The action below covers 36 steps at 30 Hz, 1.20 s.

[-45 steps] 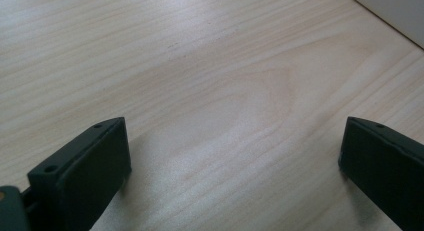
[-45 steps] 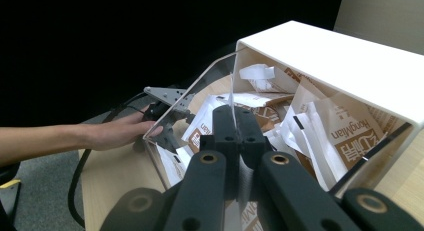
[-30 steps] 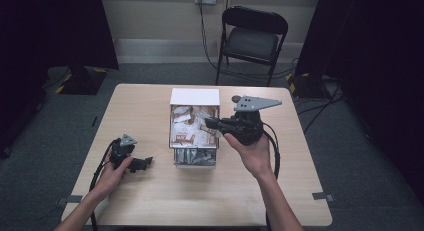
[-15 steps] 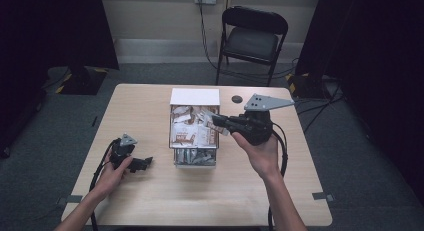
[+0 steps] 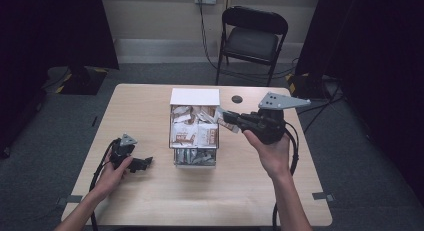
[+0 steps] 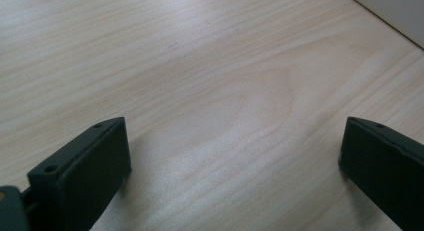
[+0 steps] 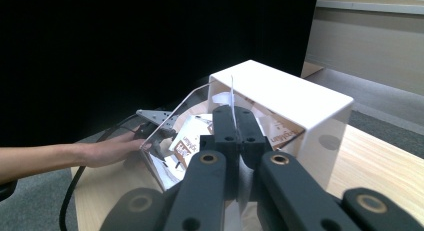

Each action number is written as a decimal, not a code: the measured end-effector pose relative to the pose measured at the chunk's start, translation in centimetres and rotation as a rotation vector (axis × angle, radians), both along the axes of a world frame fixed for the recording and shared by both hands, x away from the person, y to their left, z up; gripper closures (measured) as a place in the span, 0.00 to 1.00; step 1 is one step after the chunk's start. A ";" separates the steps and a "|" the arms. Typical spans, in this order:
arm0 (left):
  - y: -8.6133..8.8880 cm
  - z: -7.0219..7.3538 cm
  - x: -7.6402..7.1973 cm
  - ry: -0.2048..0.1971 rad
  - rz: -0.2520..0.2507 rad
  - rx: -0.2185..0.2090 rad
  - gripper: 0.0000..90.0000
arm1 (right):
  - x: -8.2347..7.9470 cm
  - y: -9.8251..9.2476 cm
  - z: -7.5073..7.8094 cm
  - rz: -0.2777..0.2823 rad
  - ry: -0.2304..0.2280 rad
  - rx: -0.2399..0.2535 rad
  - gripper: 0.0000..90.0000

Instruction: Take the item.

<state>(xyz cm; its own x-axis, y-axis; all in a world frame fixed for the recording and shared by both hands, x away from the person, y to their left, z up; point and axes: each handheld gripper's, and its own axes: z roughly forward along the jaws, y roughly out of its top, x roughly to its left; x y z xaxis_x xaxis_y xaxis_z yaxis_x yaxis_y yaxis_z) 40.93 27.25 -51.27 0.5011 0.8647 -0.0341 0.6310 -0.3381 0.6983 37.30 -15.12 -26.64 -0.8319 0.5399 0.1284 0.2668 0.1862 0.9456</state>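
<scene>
- Since the earlier frames the right gripper has been drawn back towards the right edge of the box and lifted slightly; the left gripper has been left where it was.
- The right gripper's jaws are seen pressed together on a thin sachet, held edge-on above the box.
- The box, white-backed with clear walls, stands at the middle of the table, and more sachets are piled inside it.
- The left gripper is rested on the table near the left edge, well apart from the box, its jaws spread wide over bare wood.
- The step in hand is judged to be the lifting of one sachet out of the box.
- For the next move, the sachet would need to be carried clear of the box wall and set down on free table.
</scene>
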 end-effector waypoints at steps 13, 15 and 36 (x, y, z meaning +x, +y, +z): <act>0.0 0.0 0.0 0.000 0.000 0.000 0.00 | 0.5 -2.8 -0.1 -0.068 0.010 0.024 1.00; 0.0 0.0 0.0 0.000 0.000 0.000 0.00 | 0.7 -3.3 -0.3 -0.082 0.016 0.019 1.00; 0.0 0.0 0.0 0.000 0.000 0.000 0.00 | 3.5 -4.0 -4.5 -0.126 0.087 -0.052 1.00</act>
